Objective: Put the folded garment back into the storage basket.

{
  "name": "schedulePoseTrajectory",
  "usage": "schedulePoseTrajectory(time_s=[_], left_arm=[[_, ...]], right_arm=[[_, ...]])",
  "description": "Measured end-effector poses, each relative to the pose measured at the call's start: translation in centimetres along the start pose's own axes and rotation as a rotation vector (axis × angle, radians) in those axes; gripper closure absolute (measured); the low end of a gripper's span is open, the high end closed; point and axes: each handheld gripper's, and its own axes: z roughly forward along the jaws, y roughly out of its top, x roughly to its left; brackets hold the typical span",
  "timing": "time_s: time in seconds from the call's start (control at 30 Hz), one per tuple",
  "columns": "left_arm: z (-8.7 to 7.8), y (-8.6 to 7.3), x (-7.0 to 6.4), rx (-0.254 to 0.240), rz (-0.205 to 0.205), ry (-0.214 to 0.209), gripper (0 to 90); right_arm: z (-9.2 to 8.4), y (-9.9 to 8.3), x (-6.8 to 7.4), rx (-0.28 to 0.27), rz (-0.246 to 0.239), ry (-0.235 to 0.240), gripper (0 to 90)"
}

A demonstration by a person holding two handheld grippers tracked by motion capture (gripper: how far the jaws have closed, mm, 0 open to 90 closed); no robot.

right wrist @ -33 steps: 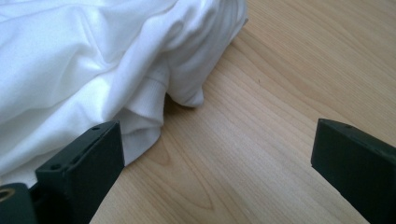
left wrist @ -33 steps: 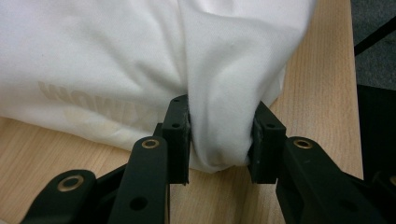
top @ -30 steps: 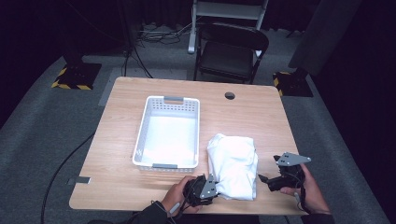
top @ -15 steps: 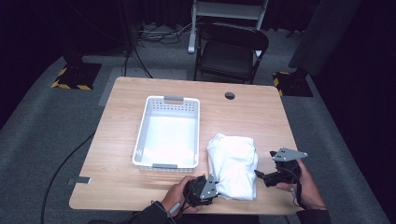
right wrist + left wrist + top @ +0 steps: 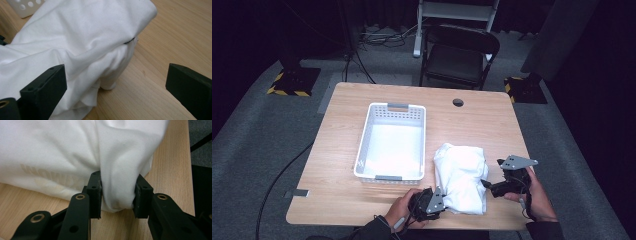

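You have one white garment, one white basket, one wooden table, one folding chair, two handheld grippers, left gripper and right gripper, and two yellow-black striped floor bases.

Bare table is being left open beyond the white cloth and to its right, up to the small round hole. The way leftward is being blocked by the white basket, standing just beside the cloth. The near edge is being crowded by the left hand-held gripper and the right hand-held gripper, one at each side of the cloth.
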Motion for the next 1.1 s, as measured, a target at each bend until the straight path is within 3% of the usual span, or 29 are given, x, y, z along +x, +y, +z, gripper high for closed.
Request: schedulePoseTrajectory(time_s=[0.27, 0.47, 0.8, 1.1], left_arm=[[0.0, 0.0, 0.0, 0.000, 0.002, 0.001, 64.9], [0.0, 0.0, 0.0, 0.001, 0.007, 0.003, 64.8], [0.0, 0.0, 0.0, 0.001, 0.007, 0.003, 64.8], [0.0, 0.0, -0.1, 0.001, 0.008, 0.004, 64.8]], right_arm=[[0.6, 1.1, 0.1, -0.014, 0.017, 0.006, 3.4], [1.7, 1.4, -0.4, 0.005, 0.039, -0.004, 3.4], [3.8, 1.3, -1.5, 0.038, 0.144, 0.035, 0.5], [5.5, 0.6, -2.0, 0.062, 0.258, 0.108, 0.4]])
